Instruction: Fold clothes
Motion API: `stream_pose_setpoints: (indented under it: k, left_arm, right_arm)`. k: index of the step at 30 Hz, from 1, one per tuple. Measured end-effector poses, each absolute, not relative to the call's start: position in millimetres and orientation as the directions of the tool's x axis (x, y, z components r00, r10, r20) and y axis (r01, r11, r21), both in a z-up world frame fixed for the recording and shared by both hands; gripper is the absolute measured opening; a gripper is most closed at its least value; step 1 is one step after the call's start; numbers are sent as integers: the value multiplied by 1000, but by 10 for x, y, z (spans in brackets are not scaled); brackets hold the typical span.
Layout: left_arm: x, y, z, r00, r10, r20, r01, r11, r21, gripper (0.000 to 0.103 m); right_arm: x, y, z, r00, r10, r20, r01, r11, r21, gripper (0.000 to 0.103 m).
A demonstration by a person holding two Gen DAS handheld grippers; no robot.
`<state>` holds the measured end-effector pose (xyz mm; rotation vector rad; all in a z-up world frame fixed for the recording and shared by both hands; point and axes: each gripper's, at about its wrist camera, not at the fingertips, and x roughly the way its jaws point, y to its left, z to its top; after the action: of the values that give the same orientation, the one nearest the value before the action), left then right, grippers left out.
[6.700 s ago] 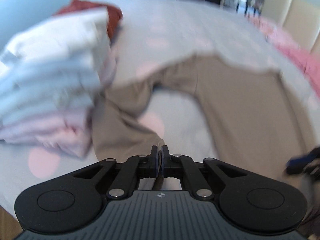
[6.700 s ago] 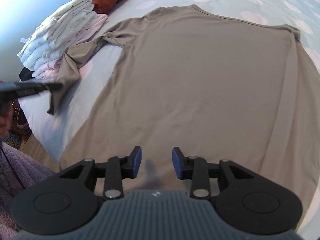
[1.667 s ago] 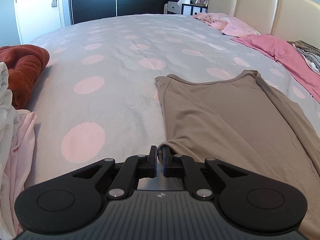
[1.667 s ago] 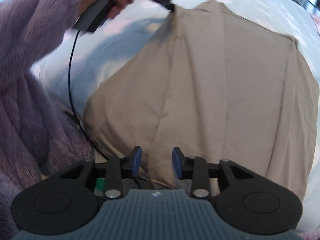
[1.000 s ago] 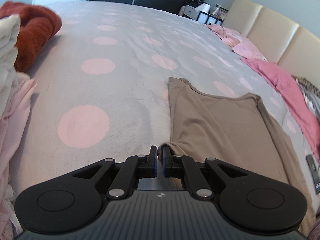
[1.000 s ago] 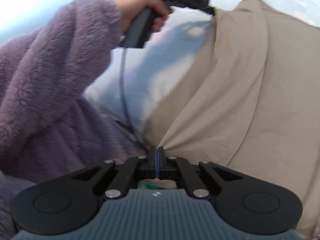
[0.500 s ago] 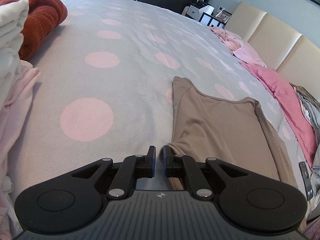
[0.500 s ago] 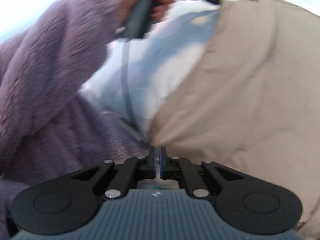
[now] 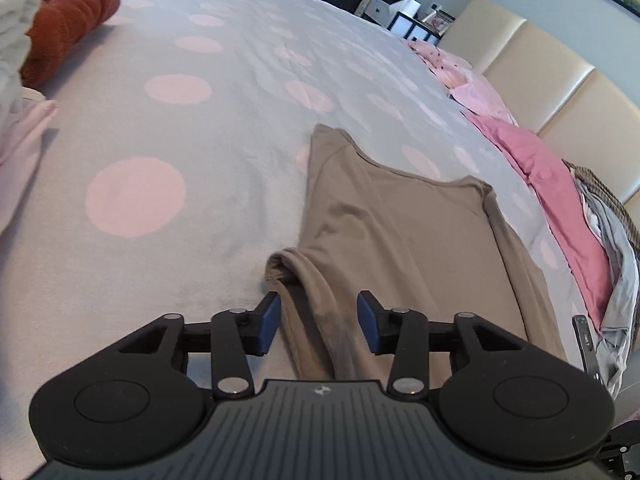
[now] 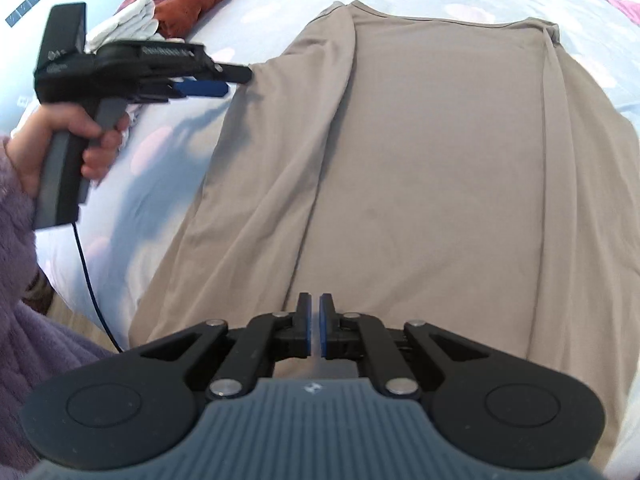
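Observation:
A taupe long-sleeved shirt (image 9: 400,240) lies flat on the grey, pink-dotted bed cover (image 9: 180,140), neckline at the far end. Its left side and sleeve are folded inward over the body (image 10: 280,160). My left gripper (image 9: 318,322) is open just above the folded sleeve cuff (image 9: 280,264), gripping nothing. In the right wrist view the left gripper (image 10: 236,80) hovers at the shirt's left edge, held by a hand (image 10: 92,136). My right gripper (image 10: 315,326) sits over the near hem, its jaws parted by a narrow gap with no cloth pinched.
A stack of folded white and pink clothes (image 9: 16,60) and a rust-red garment (image 9: 68,12) sit at the bed's left. Pink bedding (image 9: 560,184) and a beige headboard (image 9: 540,80) are to the right. A purple fuzzy sleeve (image 10: 24,320) and a cable (image 10: 92,280) lie near left.
My left gripper has opened and let go of the sleeve, which now rests on the shirt. My right gripper has parted slightly, and the shirt's left side now lies folded inward.

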<state>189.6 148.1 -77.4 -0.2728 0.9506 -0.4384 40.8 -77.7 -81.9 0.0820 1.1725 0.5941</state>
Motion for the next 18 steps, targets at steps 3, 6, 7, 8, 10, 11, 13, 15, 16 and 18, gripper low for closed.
stream_pose_setpoints:
  k: [3,6,7,8,10,11,13,15,16,18]
  left_arm:
    - [1901,1434,-784,500,-472,-726,262,882,-392,1]
    - [1868,1500,-775,520,-441,-732,253,898,-361,1]
    - [1862,1527,-777,523,-430,-736,248,903,-351,1]
    - [1865,1550,-795,525,-417,-742,238,909,-342,1]
    - [1872,1585,-835,524,-413,-745,222,911,-349,1]
    - [1877,1595,-857,522,-419,-743,215,908,-361,1]
    - [1875,1581,-854,534,-403,-744,200,914,-352,2]
    - [1863,1571,-825,546,-391,-742,193,920,-342,3]
    - [1851,1574,-798,546,-386,-744,194,922,-336,6]
    - [1797,1592,-726,550,-375,-746,186,926,-329,17]
  right_arm:
    - [512,-809,-864,269,487,-831,-368,849,379,7]
    - [585,-831,-912,278,501,-819,-344,848,403,14]
    - [588,-830,-931,277,510,-814,-337,845,415,31]
    - [591,-830,-950,276,519,-809,-330,842,427,35]
    - [560,-822,-963,268,541,-797,-328,829,453,32]
    - [544,-810,-974,268,542,-796,-335,827,451,28]
    - [480,-823,-958,272,534,-801,-352,830,433,2]
    - [421,-871,-933,278,528,-802,-356,832,424,2]
    - [403,-891,-922,280,525,-804,-353,835,422,2]
    - [346,-901,-922,282,513,-811,-344,843,414,4]
